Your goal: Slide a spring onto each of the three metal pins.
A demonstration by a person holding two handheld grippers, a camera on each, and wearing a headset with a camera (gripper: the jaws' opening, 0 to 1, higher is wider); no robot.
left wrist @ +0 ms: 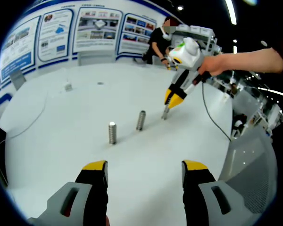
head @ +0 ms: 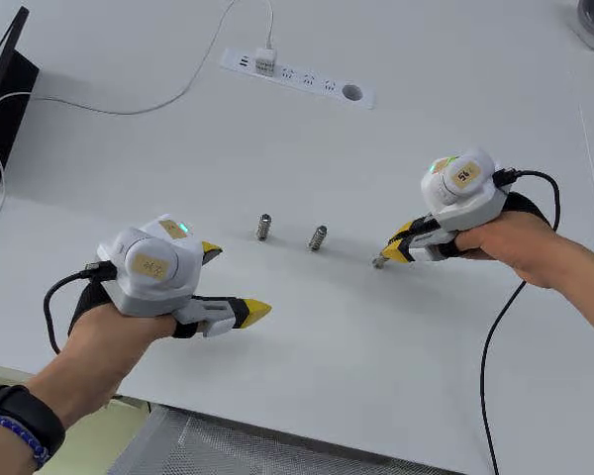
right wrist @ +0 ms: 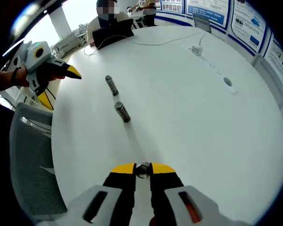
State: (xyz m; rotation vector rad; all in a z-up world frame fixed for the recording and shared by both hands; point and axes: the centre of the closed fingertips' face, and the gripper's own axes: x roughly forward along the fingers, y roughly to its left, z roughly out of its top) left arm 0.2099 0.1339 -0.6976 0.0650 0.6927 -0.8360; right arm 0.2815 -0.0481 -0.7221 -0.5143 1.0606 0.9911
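1. Spring number three [head: 379,261] was the piece in play. It stood on end on the table [head: 396,139] at the right end of the row, caught in the yellow tips of your right gripper [head: 390,253].
2. Your right gripper's jaws were clamped together on that small metal piece, and the right gripper view showed its round end squeezed between the two tips. I couldn't tell whether a pin already sat inside the coil, as it was too small to make out.
3. Beside it, the left coil [head: 264,227] and the middle coil [head: 318,237] stood upright, near each other and apart from the held one. Both looked already sleeved, so I judged this was the last of the three.
4. Your left gripper [head: 236,280] hung with its jaws wide apart and nothing between them, off to the left of the row and nearer to you.
5. To do this step well, you needed the coil's axis plumb and a light pinch, since a hard squeeze could bind the coil on its pin.
6. Pressure had to go straight down, because a sideways shove risked tipping the piece over.
7. The release called for a gentle opening and a straight lift, so the tips wouldn't drag it toward the middle coil.
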